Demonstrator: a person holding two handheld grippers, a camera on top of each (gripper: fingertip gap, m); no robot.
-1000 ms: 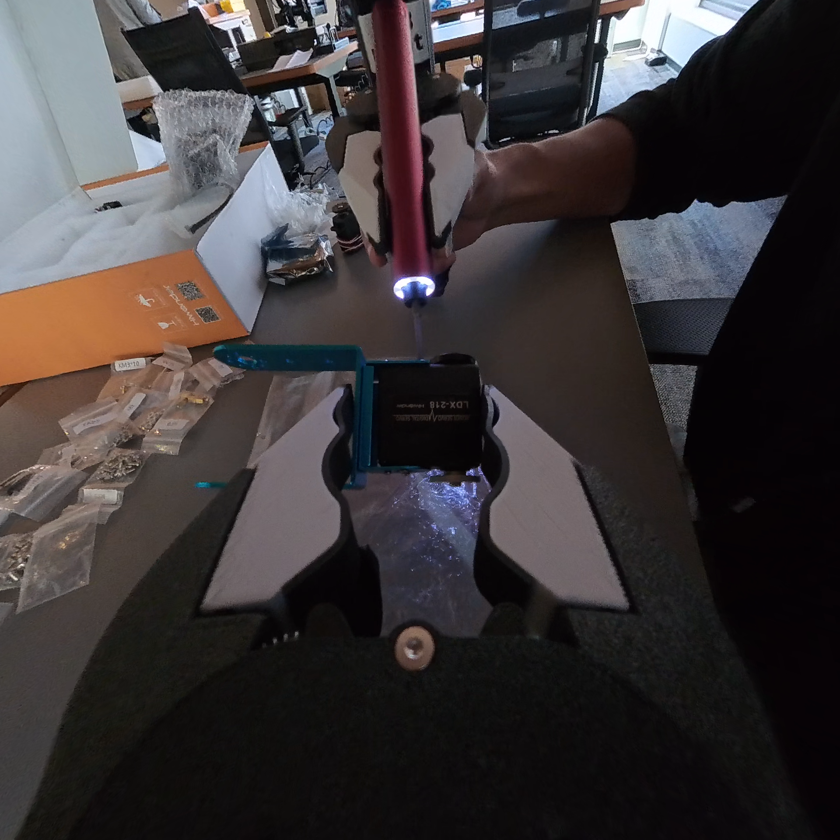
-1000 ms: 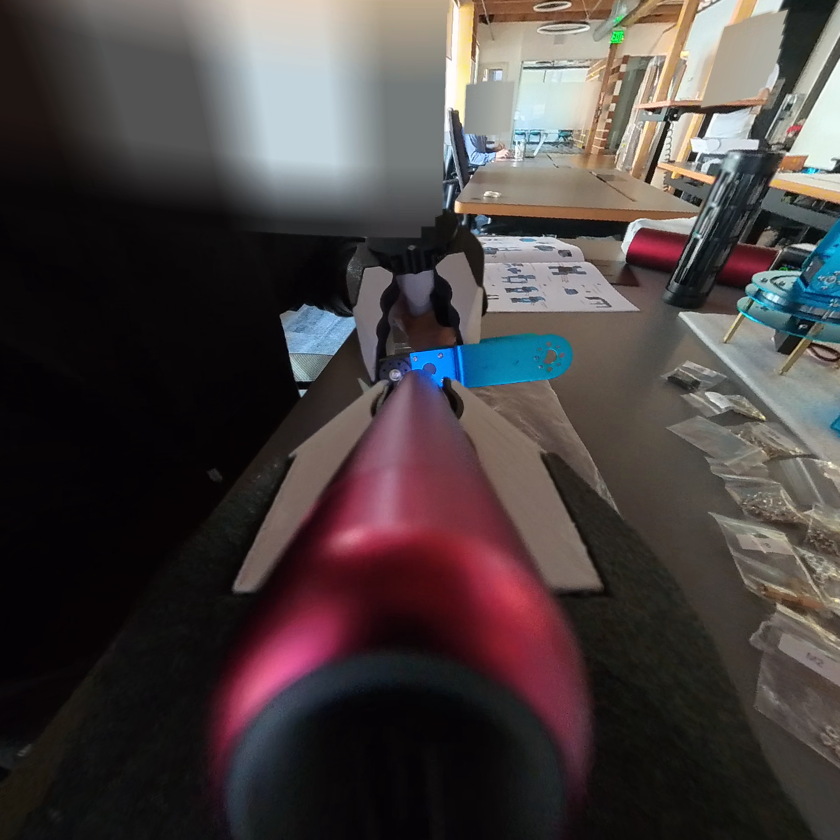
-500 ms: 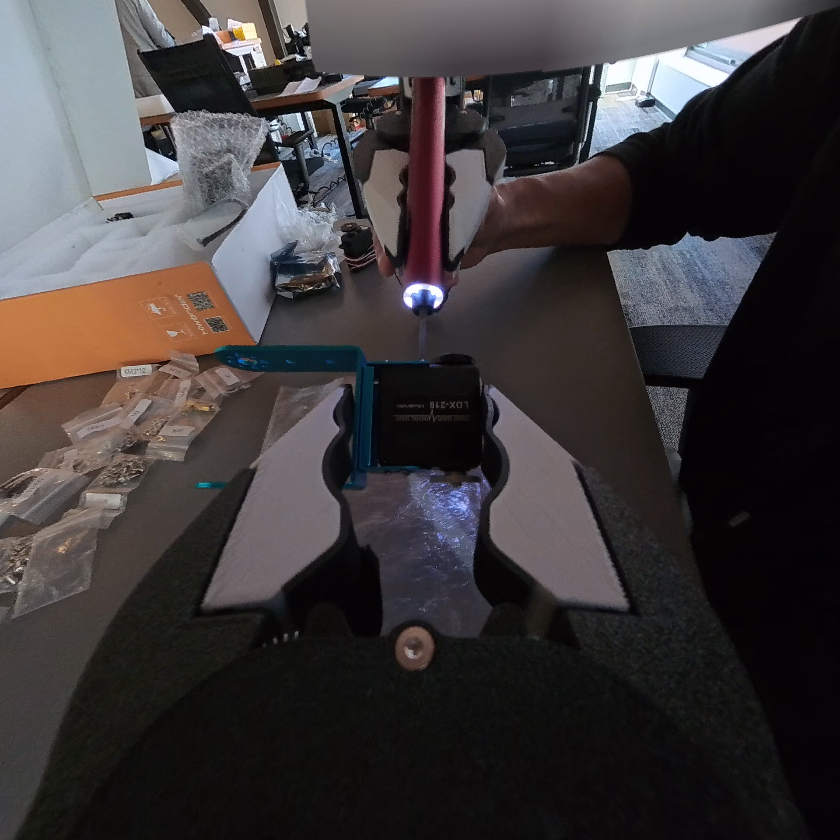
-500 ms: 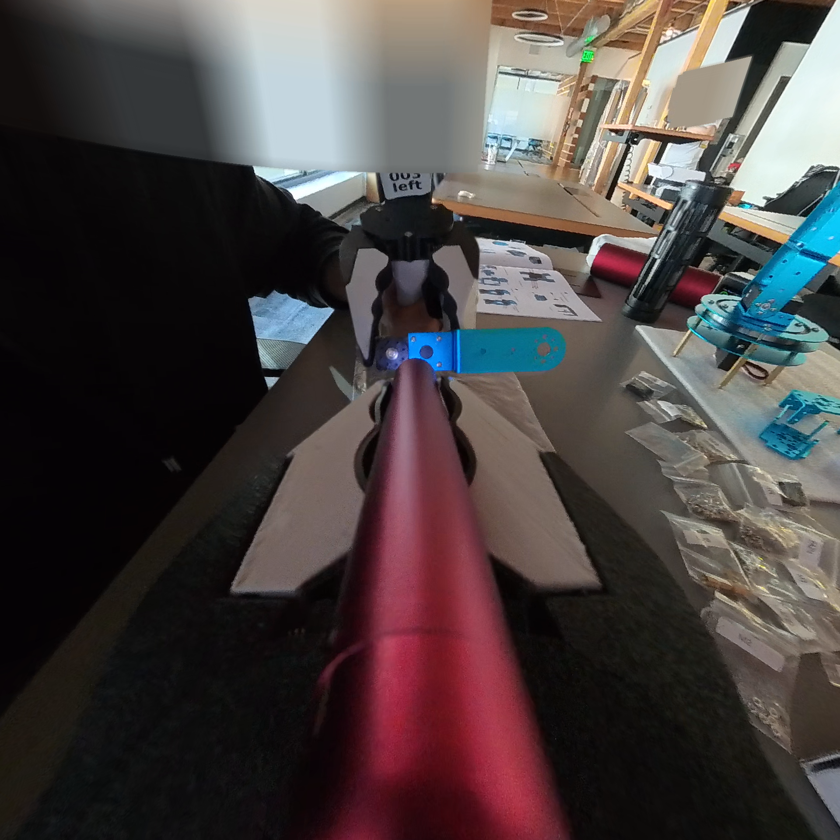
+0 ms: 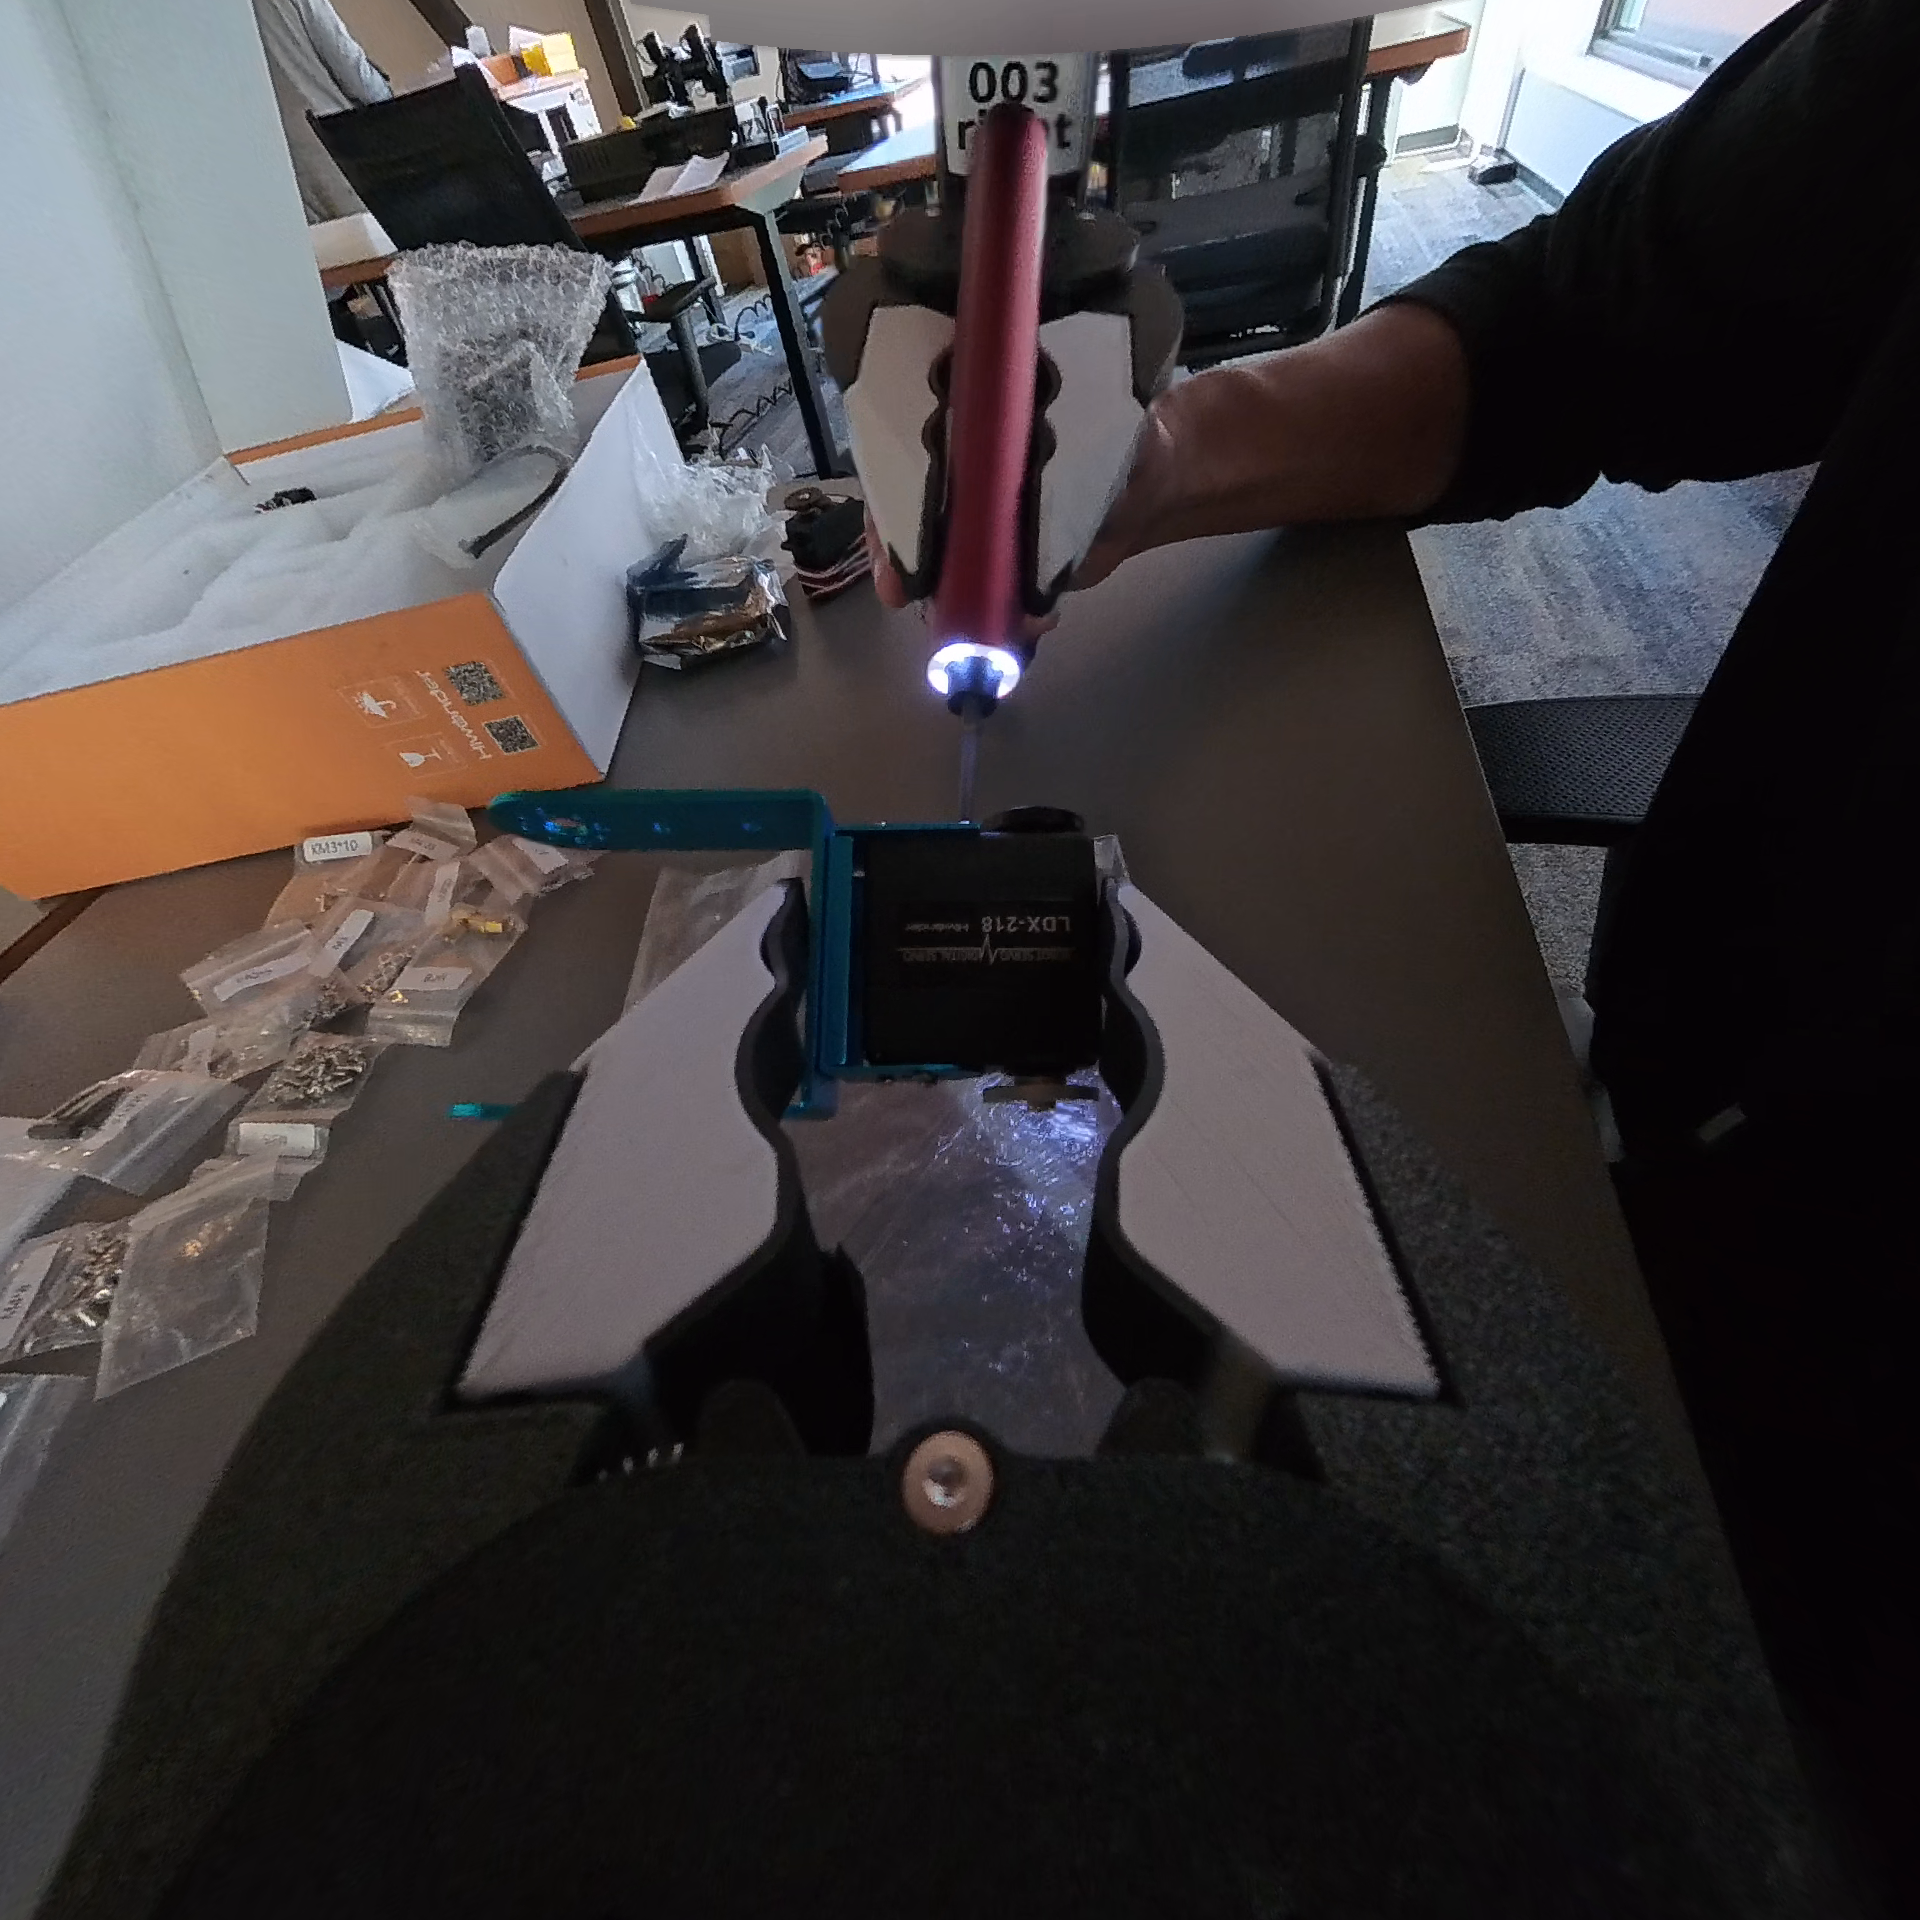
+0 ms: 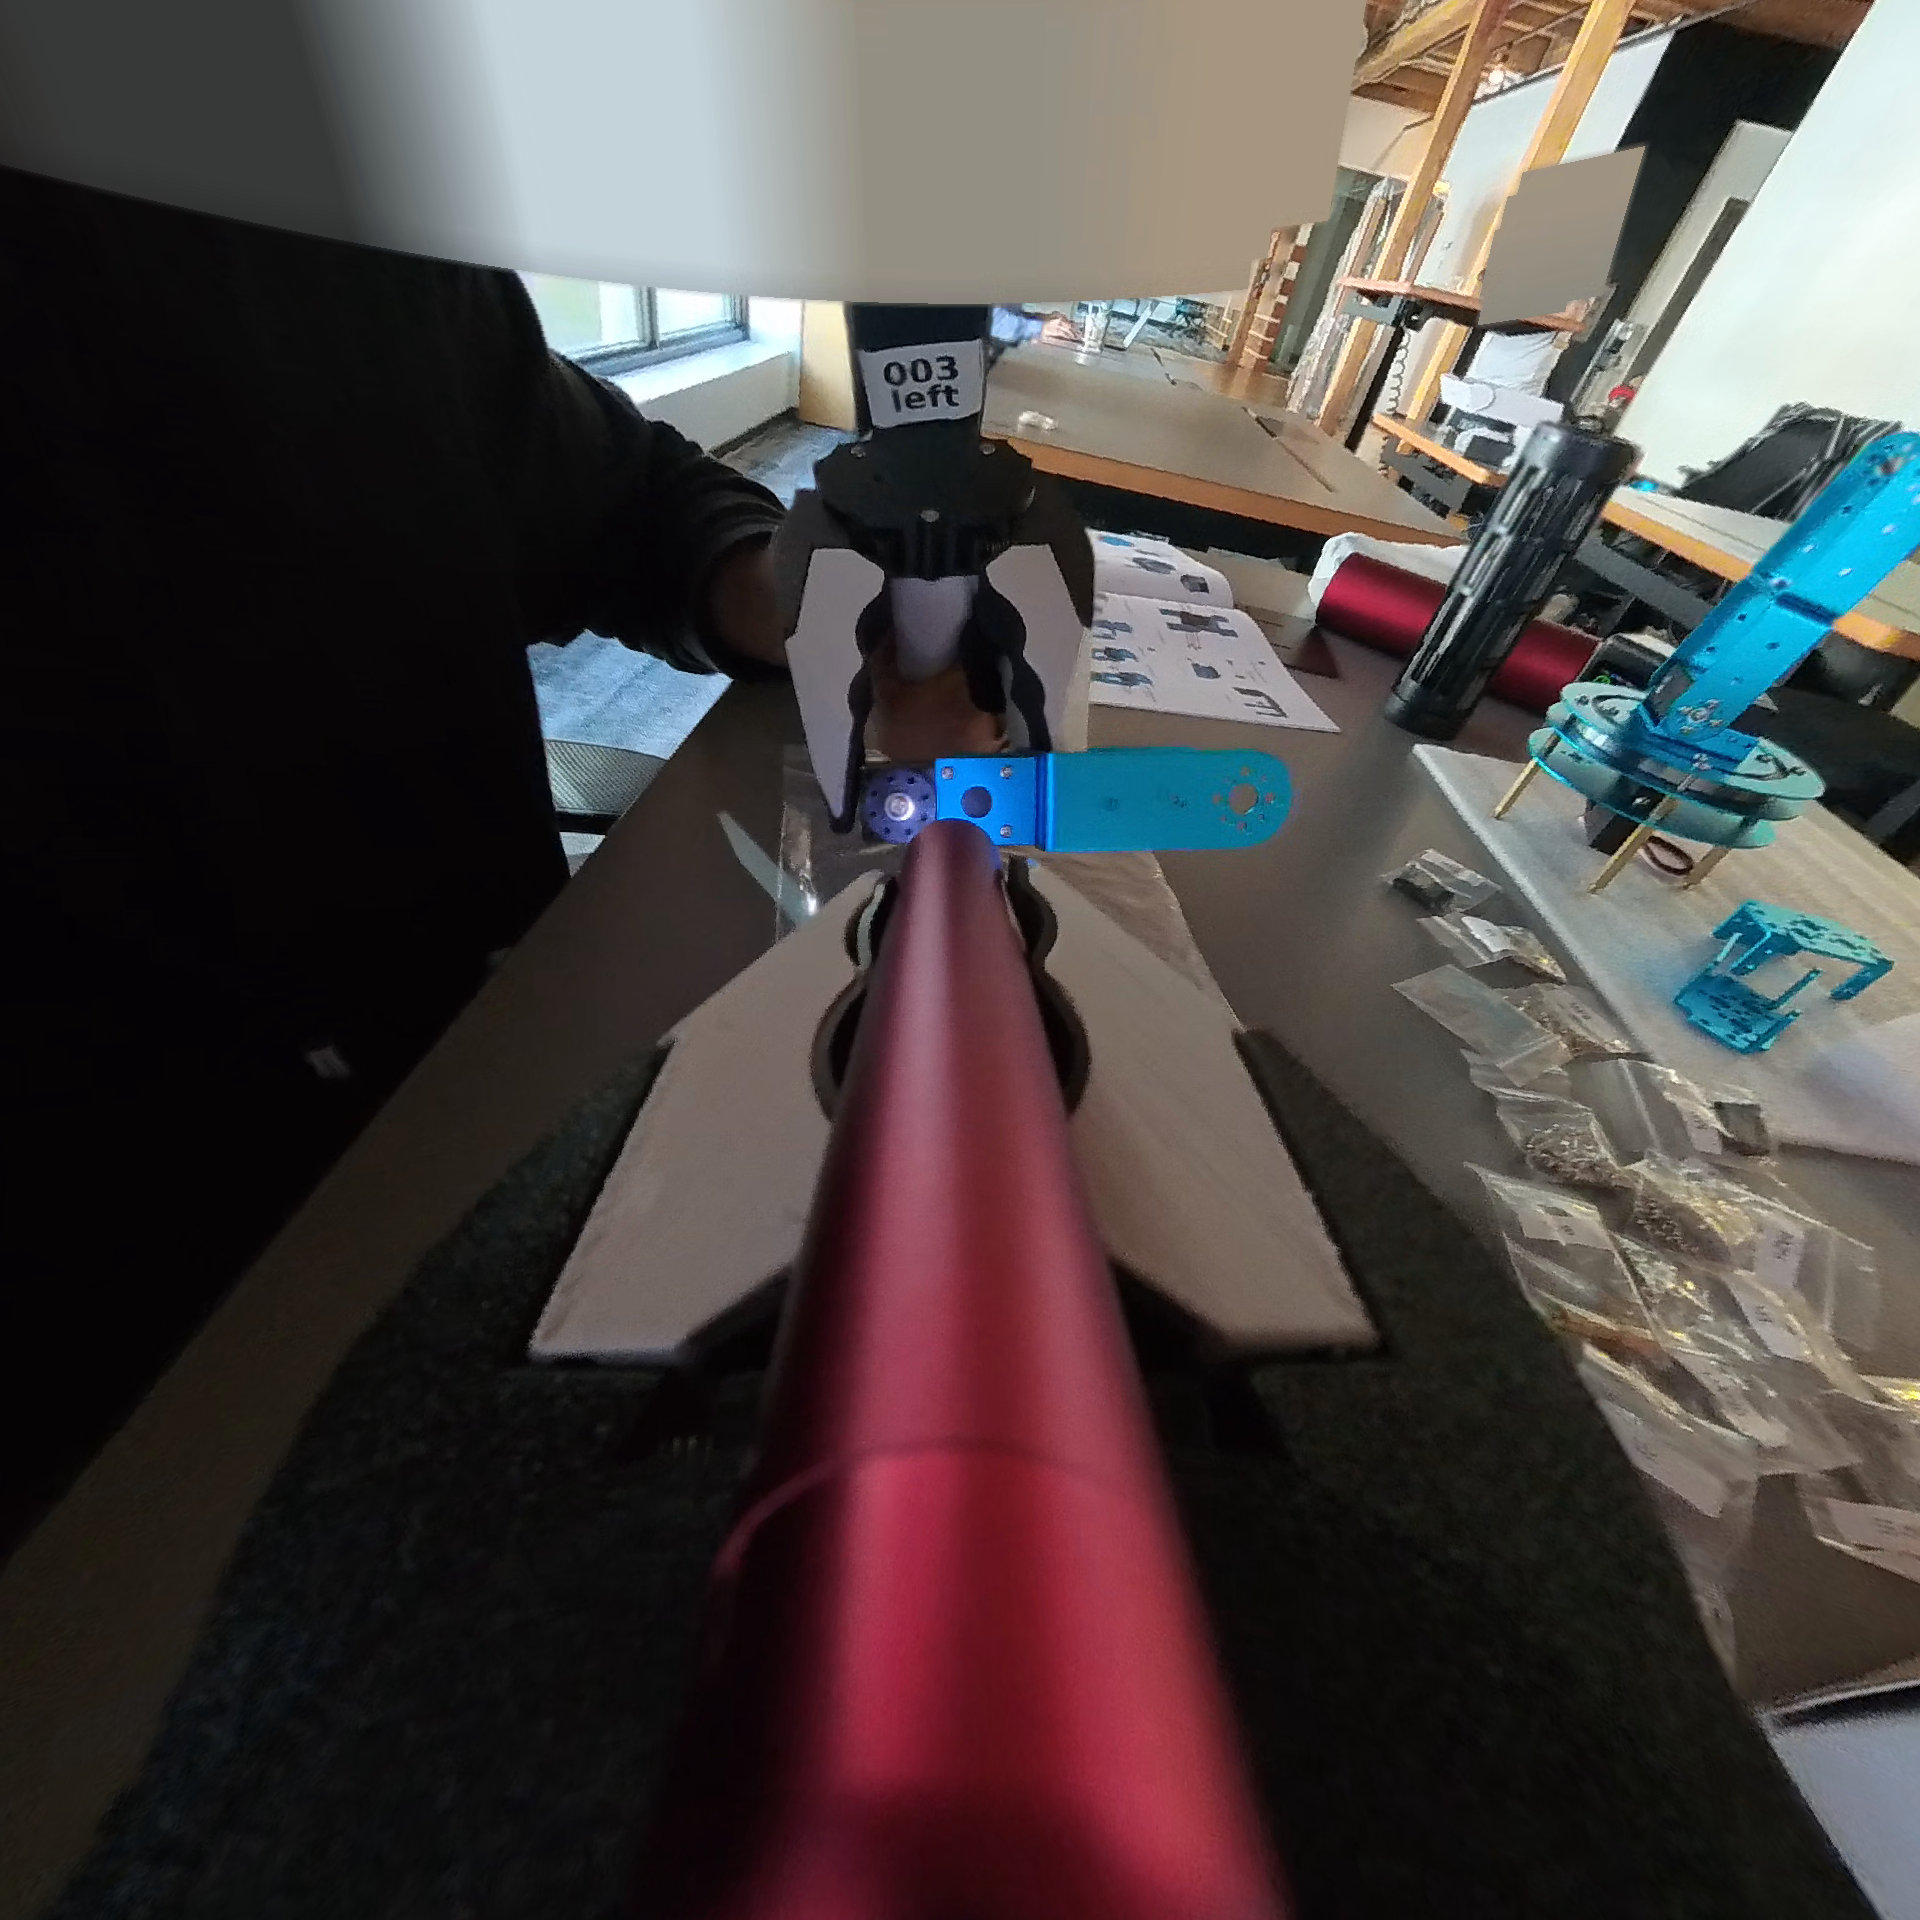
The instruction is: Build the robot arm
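Note:
My left gripper [image 5: 956,935] is shut on a black servo [image 5: 982,945] seated in a blue metal bracket [image 5: 665,816], held just above the dark table [image 5: 1247,727]. My right gripper [image 6: 951,904] is shut on a red powered screwdriver [image 6: 956,1143]. In the left wrist view the screwdriver [image 5: 987,364] points down from the right gripper [image 5: 982,582]. Its lit tip [image 5: 971,670] and thin bit reach the bracket's far face. In the right wrist view the tip meets the bracket [image 6: 1112,800] beside the servo's round horn [image 6: 899,805], held by the left gripper [image 6: 935,769].
An open orange box [image 5: 260,727], bubble wrap [image 5: 488,343] and several small bags of screws [image 5: 260,1018] lie on the left. A blue robot arm on a round base [image 6: 1704,748], a loose blue bracket [image 6: 1787,966], a black bottle [image 6: 1496,582] and a booklet [image 6: 1184,665] are also on the table.
The right gripper has tilted and shifted slightly with the screwdriver, its bit staying at the bracket. The left gripper has kept the servo still.

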